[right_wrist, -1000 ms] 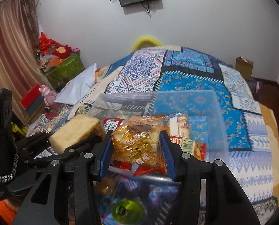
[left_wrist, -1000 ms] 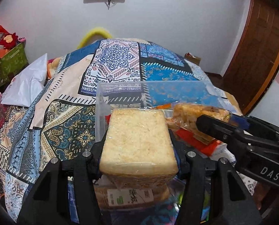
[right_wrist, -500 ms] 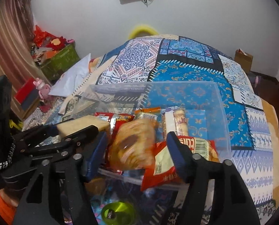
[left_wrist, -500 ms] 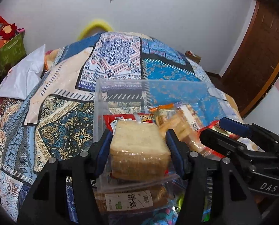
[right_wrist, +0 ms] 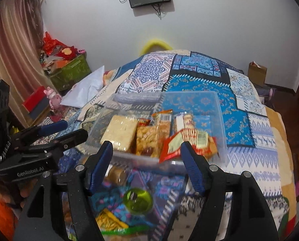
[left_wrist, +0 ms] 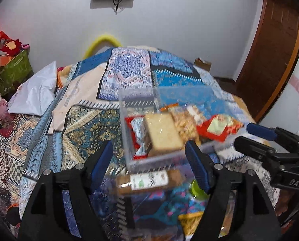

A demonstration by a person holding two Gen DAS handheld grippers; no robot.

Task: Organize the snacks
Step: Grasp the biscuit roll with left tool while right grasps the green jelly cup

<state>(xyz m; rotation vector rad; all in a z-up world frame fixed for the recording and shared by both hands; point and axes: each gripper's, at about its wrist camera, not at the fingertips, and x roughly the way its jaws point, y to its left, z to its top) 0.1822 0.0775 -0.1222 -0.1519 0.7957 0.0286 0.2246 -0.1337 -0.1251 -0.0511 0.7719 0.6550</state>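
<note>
A clear plastic box (left_wrist: 129, 108) (right_wrist: 217, 108) stands on the bed. In it lie a pale wrapped bread block (left_wrist: 162, 133) (right_wrist: 120, 132), a clear bag of golden snacks (right_wrist: 147, 140) (left_wrist: 184, 125), a red packet (left_wrist: 217, 127) (right_wrist: 186, 142) and other packets. My left gripper (left_wrist: 149, 161) is open and empty, just short of the box's near wall. My right gripper (right_wrist: 146, 161) is open and empty, also before the near wall. More snacks lie nearer me: a wrapped brown cake (left_wrist: 149, 180) and a green lid (right_wrist: 138, 200).
A patchwork bedspread (right_wrist: 199, 76) covers the bed. A white pillow (left_wrist: 37, 92) lies at the left. A green storage box (right_wrist: 71, 72) with red things stands by the curtain. A cardboard box (right_wrist: 257, 72) and a wooden door (left_wrist: 270, 60) are at the right.
Both grippers have opened and let go: the bread block and the golden snack bag now lie in the box. Both grippers have drawn back from it.
</note>
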